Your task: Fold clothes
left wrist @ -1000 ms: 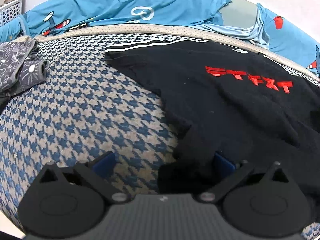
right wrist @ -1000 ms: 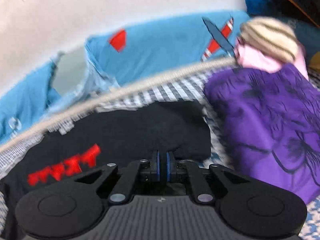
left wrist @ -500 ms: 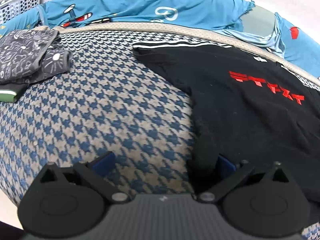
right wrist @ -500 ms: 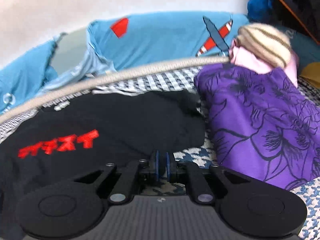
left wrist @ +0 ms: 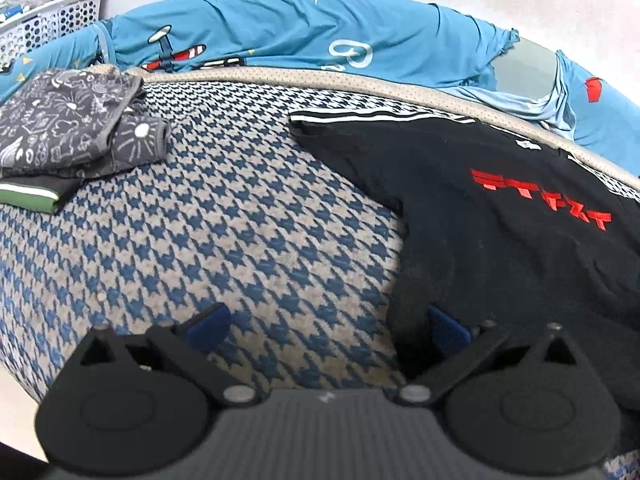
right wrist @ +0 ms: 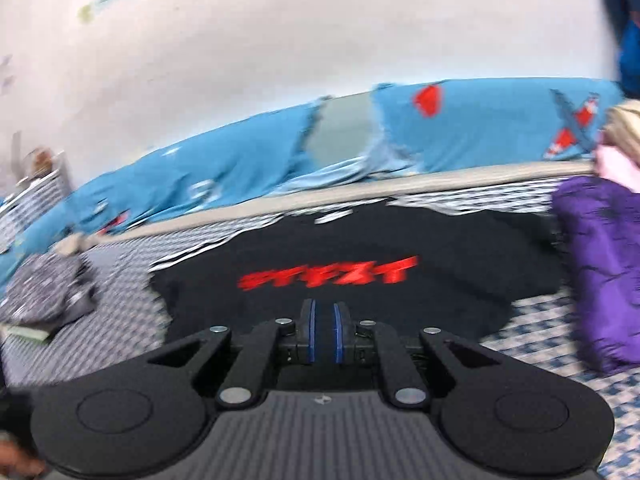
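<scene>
Black T-shirt with red lettering [left wrist: 500,208] lies spread on the blue houndstooth bed cover [left wrist: 208,216], right of a folded grey patterned garment [left wrist: 68,128]; left gripper [left wrist: 328,326] spread wide at its near-left hem, right gripper [right wrist: 323,334] pinched together, cloth between uncertain; likely flattening before a fold.

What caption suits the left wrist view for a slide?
Open left gripper at the edge of a black T-shirt spread on a houndstooth bedcover, folded grey clothes beyond.
</scene>
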`<act>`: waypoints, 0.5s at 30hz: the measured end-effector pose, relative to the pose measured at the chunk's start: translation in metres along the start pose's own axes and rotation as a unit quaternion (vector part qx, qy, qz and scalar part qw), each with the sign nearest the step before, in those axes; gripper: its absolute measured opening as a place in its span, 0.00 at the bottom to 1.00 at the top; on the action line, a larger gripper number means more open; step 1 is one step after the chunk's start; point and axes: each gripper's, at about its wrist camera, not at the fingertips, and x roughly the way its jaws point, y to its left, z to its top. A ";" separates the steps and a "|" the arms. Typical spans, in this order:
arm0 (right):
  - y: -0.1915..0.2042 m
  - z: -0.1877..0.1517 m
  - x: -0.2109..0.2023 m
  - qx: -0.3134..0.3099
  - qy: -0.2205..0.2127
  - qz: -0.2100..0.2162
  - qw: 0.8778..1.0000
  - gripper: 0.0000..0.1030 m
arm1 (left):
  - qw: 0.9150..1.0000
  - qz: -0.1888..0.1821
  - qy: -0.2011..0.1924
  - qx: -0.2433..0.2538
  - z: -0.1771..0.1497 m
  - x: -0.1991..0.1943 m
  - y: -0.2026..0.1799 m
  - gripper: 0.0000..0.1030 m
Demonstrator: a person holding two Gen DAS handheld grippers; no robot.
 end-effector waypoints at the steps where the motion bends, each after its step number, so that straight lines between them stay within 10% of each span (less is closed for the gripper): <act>1: 0.008 -0.004 0.001 -0.006 0.008 0.014 1.000 0.10 | 1.000 0.002 0.000 0.000 0.000 0.000 0.000 1.00; 15: 0.104 -0.079 0.004 -0.135 0.106 0.159 0.972 0.10 | 1.000 -0.004 -0.008 -0.011 0.008 -0.001 0.003 1.00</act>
